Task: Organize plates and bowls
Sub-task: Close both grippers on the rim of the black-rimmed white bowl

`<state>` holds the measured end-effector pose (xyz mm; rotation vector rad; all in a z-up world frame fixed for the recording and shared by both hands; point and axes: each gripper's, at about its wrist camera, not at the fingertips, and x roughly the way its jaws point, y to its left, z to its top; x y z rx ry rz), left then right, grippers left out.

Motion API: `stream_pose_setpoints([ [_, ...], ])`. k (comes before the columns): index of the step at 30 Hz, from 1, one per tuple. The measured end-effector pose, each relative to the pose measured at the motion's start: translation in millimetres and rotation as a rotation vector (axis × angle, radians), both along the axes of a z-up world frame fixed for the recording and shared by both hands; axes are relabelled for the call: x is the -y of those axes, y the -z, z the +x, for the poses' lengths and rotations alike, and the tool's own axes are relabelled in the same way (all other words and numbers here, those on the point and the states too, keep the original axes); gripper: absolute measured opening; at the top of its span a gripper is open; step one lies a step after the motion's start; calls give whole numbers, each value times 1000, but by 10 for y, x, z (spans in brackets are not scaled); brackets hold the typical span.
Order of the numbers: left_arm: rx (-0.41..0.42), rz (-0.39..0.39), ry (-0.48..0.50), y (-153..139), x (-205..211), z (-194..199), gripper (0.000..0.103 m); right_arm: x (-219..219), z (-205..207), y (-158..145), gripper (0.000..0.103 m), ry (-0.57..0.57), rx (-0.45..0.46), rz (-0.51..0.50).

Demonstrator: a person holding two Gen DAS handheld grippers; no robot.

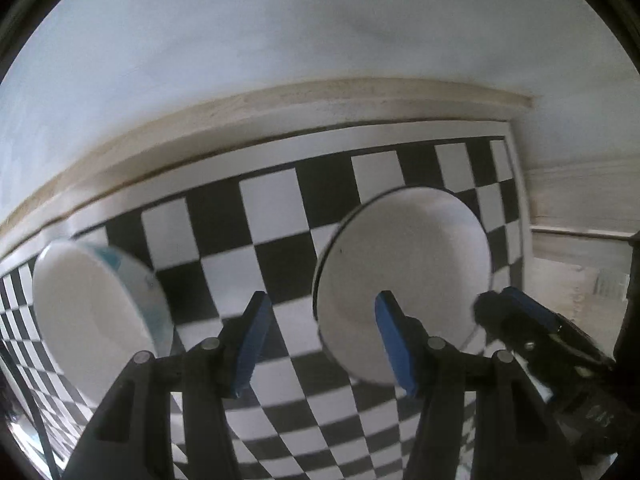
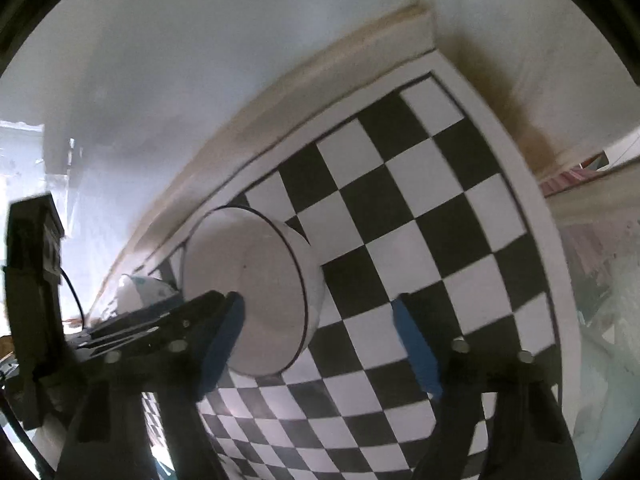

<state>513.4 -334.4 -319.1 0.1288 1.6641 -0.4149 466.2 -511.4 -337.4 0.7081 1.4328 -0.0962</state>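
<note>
**Blue pads clear of both bowls on the checkered worktop**

Blue pads [image 1: 252, 344] of the left gripper [image 1: 320, 344] stood apart at the bottom of the left wrist view, with only checkered surface between them; its jaws were released and held nothing. One pad overlapped the near rim of the white bowl [image 1: 404, 276] in that view, but I could not tell whether it touched.

That white bowl, thinly dark-rimmed, sat upright on the worktop [image 1: 280, 216] towards its right end. A second bowl [image 1: 96, 300], white inside with a teal pattern outside, sat well apart to the left, near the far edge. No plates showed in either view.

From the right wrist view, the right gripper [image 2: 320, 340] was also released: the white bowl [image 2: 252, 288] lay against its left pad [image 2: 224, 336] in the picture, not between the pads, and contact was unclear. The patterned bowl [image 2: 140, 292] peeked out behind it. Both frames were blurred.

Judged from this, the hands were between grasps, approaching a bowl for gathering or nesting. The next move would call for one gripper to straddle a bowl's wall, one pad inside and one outside, before closing; a thin, smooth rim could slip or tip if pinched off-centre.

Beyond the worktop ran a pale wall [image 1: 280, 40] and a beige ledge [image 1: 320, 96].
</note>
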Motion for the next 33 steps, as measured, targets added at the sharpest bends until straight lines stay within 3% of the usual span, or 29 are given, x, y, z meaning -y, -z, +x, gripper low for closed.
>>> stream_pose_setpoints([
  [1, 4, 7, 4, 32, 21, 17, 44, -18, 28, 37, 64, -8, -6, 6],
  [4, -1, 19, 28, 105, 93, 33, 21, -75, 73, 143, 35, -27, -27, 13],
  [5, 5, 22, 30, 92, 114, 47, 18, -90, 81, 168, 21, -30, -35, 5],
  [7, 16, 27, 34, 101, 122, 38, 14, -111, 109, 191, 12, -42, -45, -24],
  [19, 71, 10, 54, -72, 18, -77, 11, -235, 27, 90, 9, -70, -28, -73],
  [26, 97, -22, 50, -423, -97, -284, 12, -314, -227, -260, 9, -97, 10, -76],
  [33, 121, -63, 68, -905, -340, -744, 12, -481, -837, -730, 9, -121, 49, -85],
])
